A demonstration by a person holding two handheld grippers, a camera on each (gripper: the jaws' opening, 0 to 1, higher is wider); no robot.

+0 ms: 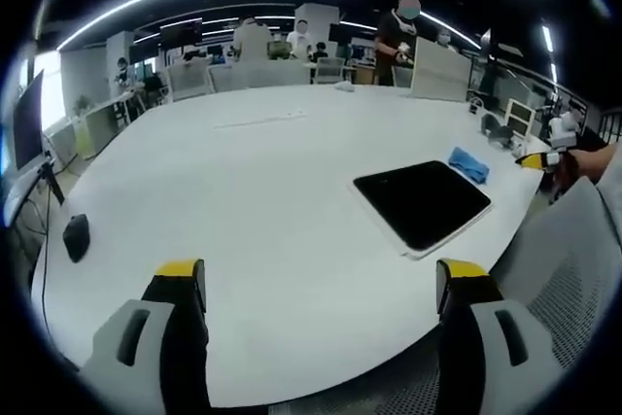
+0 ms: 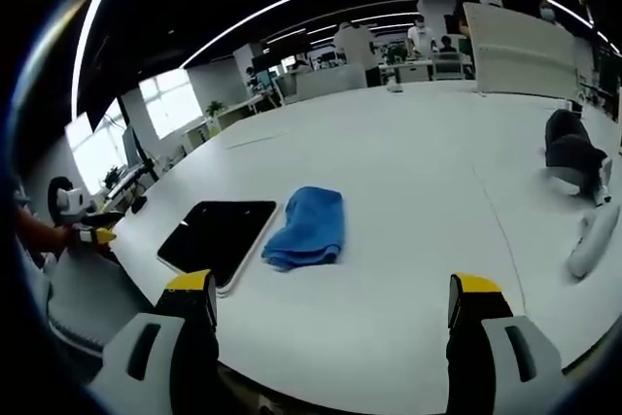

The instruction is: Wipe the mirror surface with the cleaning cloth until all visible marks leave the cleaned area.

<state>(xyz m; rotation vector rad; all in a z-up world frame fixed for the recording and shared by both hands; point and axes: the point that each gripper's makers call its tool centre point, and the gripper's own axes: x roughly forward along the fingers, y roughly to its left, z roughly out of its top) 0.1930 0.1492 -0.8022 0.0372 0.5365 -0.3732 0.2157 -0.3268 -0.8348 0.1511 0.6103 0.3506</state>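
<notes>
We hold both grippers above the near edge of a large white table (image 1: 272, 172), neither touching anything.

Left gripper (image 1: 321, 284): jaws spread wide apart, nothing between them, yellow-tipped fingers (image 1: 180, 269) pointing out over the tabletop. In the left gripper view the mirror (image 1: 423, 203) lies flat on the table, ahead and to the right of the jaws, its dark face up with a pale rim. The blue cleaning cloth (image 1: 469, 164) sits just beyond the mirror's far right corner, close to it; we cannot tell from this view whether the two touch. A dark computer mouse (image 1: 76, 236) lies well to the left near the table edge. At the right margin the other gripper's yellow tip shows beside a person's hand (image 1: 583, 157).

Right gripper (image 2: 330, 298): jaws likewise wide apart and empty, level over the near table edge. In the right gripper view the cleaning cloth (image 2: 309, 225) lies bunched ahead and slightly left of the jaws, its left edge right beside the mirror (image 2: 216, 235). The mirror lies further left, close to the table edge. A dark bundle (image 2: 571, 151) rests far to the right, with a pale object (image 2: 591, 240) nearer.

Cloth not on the mirror. Marks on the mirror too small to judge. People stand at desks (image 1: 292, 70) in the far background.
</notes>
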